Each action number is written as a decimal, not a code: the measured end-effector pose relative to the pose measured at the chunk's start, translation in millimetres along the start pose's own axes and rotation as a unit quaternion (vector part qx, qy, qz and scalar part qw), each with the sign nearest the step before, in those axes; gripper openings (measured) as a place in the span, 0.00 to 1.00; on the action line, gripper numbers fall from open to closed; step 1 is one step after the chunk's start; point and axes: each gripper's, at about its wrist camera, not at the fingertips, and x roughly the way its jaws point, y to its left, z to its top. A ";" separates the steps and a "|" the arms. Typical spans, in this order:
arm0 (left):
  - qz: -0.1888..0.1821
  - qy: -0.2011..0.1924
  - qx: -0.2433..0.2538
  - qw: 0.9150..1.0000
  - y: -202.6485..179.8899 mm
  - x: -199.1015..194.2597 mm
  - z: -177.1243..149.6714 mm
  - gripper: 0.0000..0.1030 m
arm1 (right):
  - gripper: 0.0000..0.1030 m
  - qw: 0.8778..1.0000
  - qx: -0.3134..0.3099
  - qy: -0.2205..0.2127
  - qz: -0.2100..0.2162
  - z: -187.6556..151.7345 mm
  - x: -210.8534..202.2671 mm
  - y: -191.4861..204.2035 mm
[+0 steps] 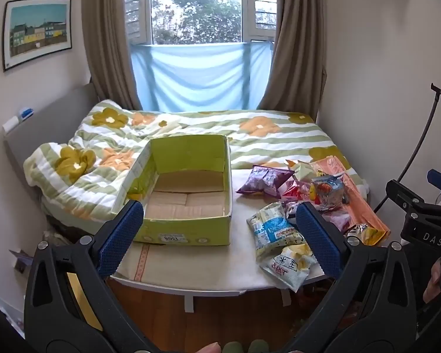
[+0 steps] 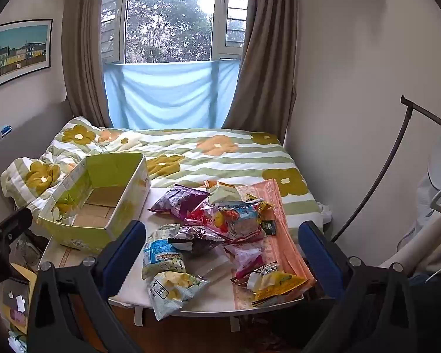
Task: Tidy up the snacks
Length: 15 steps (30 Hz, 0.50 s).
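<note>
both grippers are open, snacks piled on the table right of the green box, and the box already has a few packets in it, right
Not quite: the green cardboard box is empty; the left wrist view shows only its bare floor. The rest holds: the left gripper and right gripper are open, and the snack packets lie on the table right of the box.

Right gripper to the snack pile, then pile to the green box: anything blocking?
Nothing visible. The right gripper is open above the snack pile, with only air between. The green box sits left of the pile, open-topped and empty, bare tabletop between them.
</note>
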 end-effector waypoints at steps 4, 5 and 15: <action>-0.011 -0.009 -0.014 1.000 18.3 1.8 1.4 1.00 | 1.00 1.000 0.004 0.004 0.003 -1.7 -0.1 1.4; -0.001 -0.016 0.000 1.000 12.2 -1.1 -1.4 1.00 | 1.00 1.000 0.005 0.007 0.002 -0.1 2.6 -2.3; 0.007 -0.018 0.019 1.000 -8.2 -1.2 -0.3 1.00 | 1.00 1.000 0.003 0.009 0.005 0.1 5.6 -0.8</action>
